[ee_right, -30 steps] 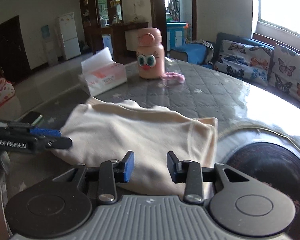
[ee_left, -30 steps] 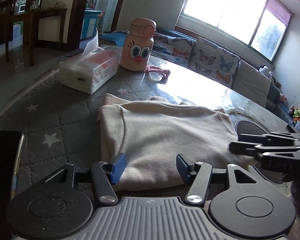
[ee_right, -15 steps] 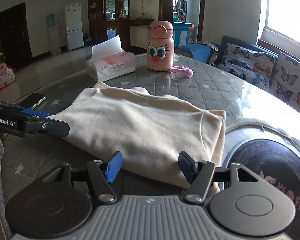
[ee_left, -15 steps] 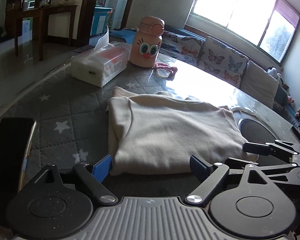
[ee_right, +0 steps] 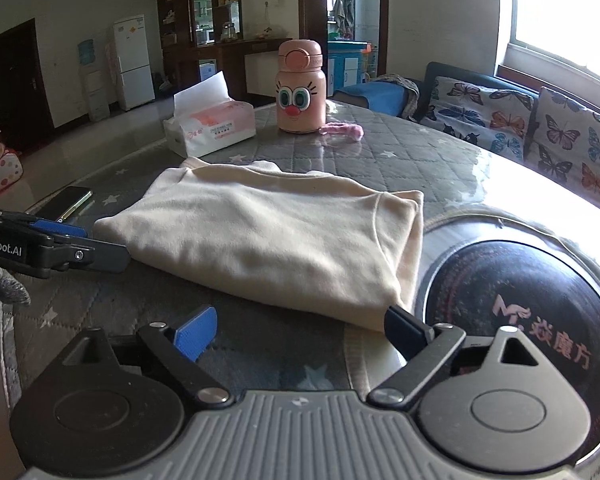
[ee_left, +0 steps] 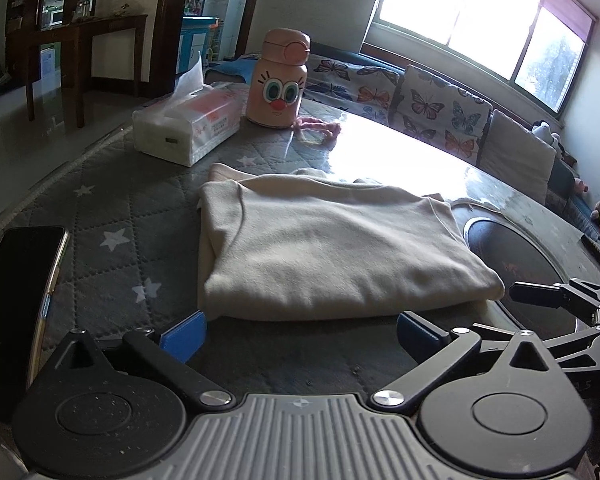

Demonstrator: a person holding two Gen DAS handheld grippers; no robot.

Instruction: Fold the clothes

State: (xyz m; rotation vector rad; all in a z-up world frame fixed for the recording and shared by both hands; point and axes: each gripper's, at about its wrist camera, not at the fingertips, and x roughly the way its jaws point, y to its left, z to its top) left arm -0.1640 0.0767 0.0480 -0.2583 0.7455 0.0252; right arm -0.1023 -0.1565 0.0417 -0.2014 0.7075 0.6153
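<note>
Both jaws just been opening wide: left hand-held gripper [ee_left: 300, 330] & right hand-held gripper [ee_right: 300, 326] gripping nothing, folded cream garment [ee_left: 332, 248] lying mid-frame on table [ee_left: 112, 216].

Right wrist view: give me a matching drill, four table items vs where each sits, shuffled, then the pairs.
Items:
1. cream garment
2. phone
3. tissue pack
4. pink bottle

Places:
A. far side of the table, beside the tissue pack, pink cord at its base
B. folded flat mid-table, just ahead of the open right claw
C. far left of the table, sheet sticking up
D. left table edge, beyond the left claw

Pairs: 1-B, 2-D, 3-C, 4-A
</note>
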